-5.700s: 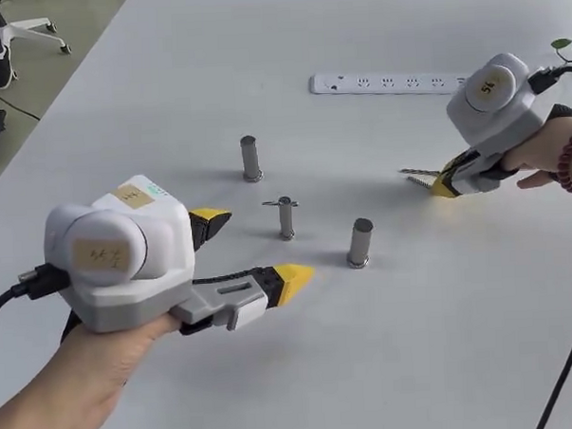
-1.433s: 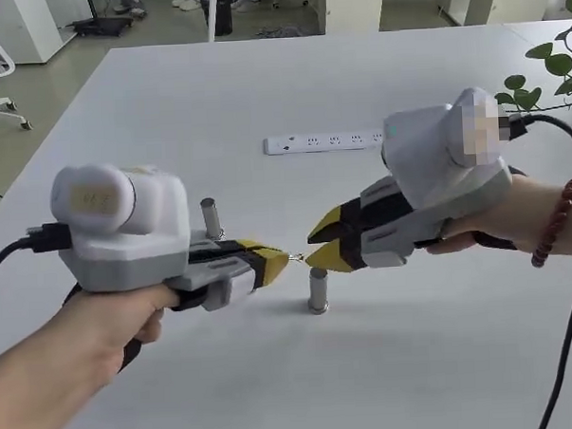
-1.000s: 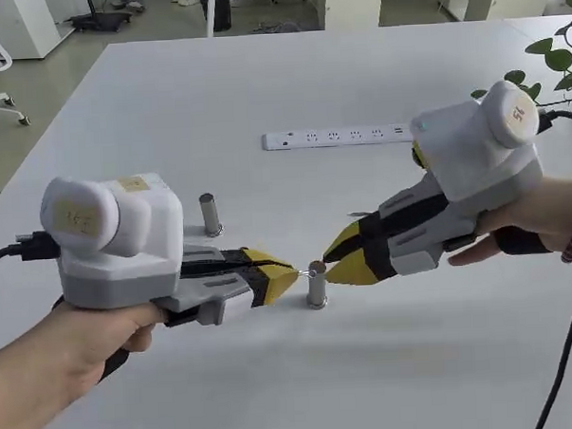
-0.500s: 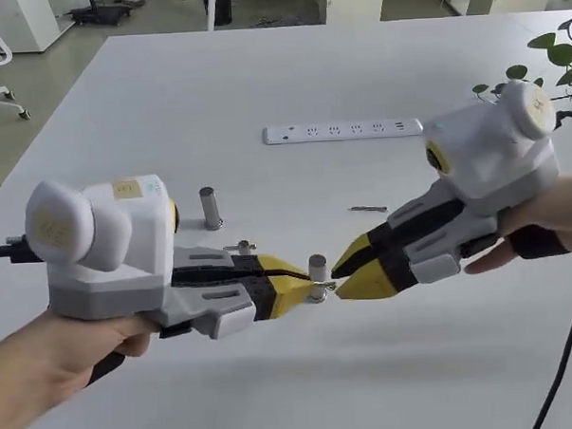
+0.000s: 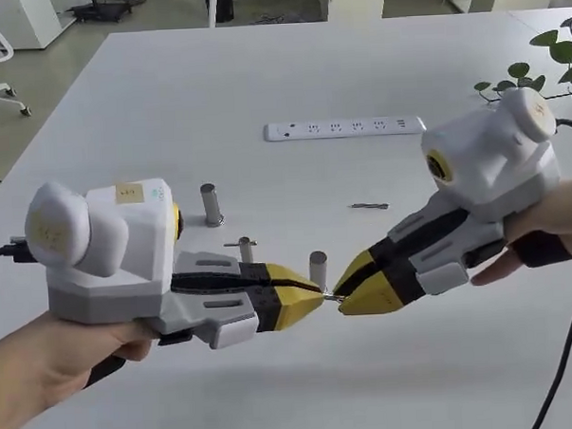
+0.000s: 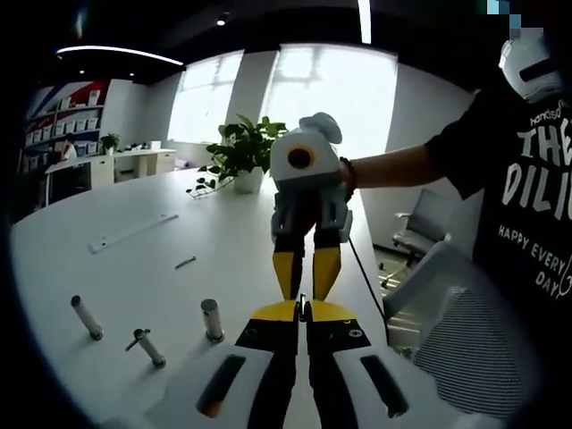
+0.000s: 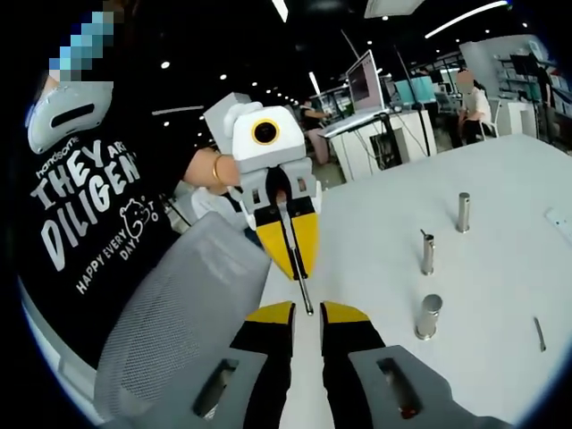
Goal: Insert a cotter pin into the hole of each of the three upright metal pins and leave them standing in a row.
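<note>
The left gripper is pinching a thin steel cotter pin between pressed-together jaws, just on the near side of the bare grey upright metal pin. The right gripper is facing it, with its jaws narrowly parted around the cotter pin's free end. For a clean handover, the right gripper should be closing squarely on the cotter pin before the left is releasing it.

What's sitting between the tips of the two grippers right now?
A thin cotter pin, clamped in the left gripper, its free end reaching the right gripper and its open jaws. The right gripper view shows it best.
</note>
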Demonstrator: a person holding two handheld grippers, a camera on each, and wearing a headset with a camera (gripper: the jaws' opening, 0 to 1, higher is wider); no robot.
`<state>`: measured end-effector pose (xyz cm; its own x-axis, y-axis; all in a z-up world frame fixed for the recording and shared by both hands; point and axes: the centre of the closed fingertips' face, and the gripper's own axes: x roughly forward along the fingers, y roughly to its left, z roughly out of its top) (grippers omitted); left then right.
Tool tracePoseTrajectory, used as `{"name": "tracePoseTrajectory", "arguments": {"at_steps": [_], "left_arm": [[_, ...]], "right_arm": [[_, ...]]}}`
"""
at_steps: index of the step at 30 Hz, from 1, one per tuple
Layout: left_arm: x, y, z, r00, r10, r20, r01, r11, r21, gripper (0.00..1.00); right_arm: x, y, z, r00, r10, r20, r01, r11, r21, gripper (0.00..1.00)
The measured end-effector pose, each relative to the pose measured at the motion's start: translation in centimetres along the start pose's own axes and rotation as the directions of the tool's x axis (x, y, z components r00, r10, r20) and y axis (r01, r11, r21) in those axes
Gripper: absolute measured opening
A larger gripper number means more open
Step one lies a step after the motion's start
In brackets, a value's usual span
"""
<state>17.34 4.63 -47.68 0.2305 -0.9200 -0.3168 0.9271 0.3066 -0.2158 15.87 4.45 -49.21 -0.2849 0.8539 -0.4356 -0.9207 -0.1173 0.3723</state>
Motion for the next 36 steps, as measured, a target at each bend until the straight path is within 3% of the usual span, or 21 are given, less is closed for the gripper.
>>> {"name": "tracePoseTrajectory", "arguments": {"at_steps": [11, 20, 24, 26, 31, 36], "left_arm": [[0.1, -0.7, 0.0, 0.9994, -0.033, 0.008, 0.033, 0.999, -0.005, 0.00], [0.0, -0.9, 0.1, 0.9989, -0.044, 0.017, 0.044, 0.999, -0.014, 0.01], [0.0, -0.7, -0.1, 0.9995, -0.031, 0.002, 0.031, 0.999, -0.007, 0.01], [0.0, -0.4, -0.2, 1.0000, -0.006, -0.003, 0.006, 0.999, -0.052, 0.02], [0.0, 0.3, -0.5, 0.9990, 0.041, -0.018, -0.041, 0.999, -0.010, 0.03], [-0.2, 1.1, -0.8, 0.9964, 0.083, -0.016, -0.083, 0.997, -0.006, 0.09]], "right_arm": [[0.6, 0.6, -0.2, 0.9993, 0.037, 0.000, -0.037, 0.999, 0.007, 0.00], [0.6, 1.1, 0.0, 0.9987, 0.050, -0.006, -0.050, 0.997, -0.055, 0.00], [0.7, 1.0, -0.1, 0.9991, 0.035, -0.025, -0.037, 0.996, -0.076, 0.00], [0.7, 0.9, -0.1, 0.9991, 0.027, -0.033, -0.030, 0.996, -0.087, 0.00], [0.5, 0.1, -0.6, 0.9977, -0.013, -0.066, 0.005, 0.993, -0.117, 0.00], [0.0, -0.7, -0.9, 0.9951, -0.056, -0.081, 0.045, 0.991, -0.126, 0.00]]}}
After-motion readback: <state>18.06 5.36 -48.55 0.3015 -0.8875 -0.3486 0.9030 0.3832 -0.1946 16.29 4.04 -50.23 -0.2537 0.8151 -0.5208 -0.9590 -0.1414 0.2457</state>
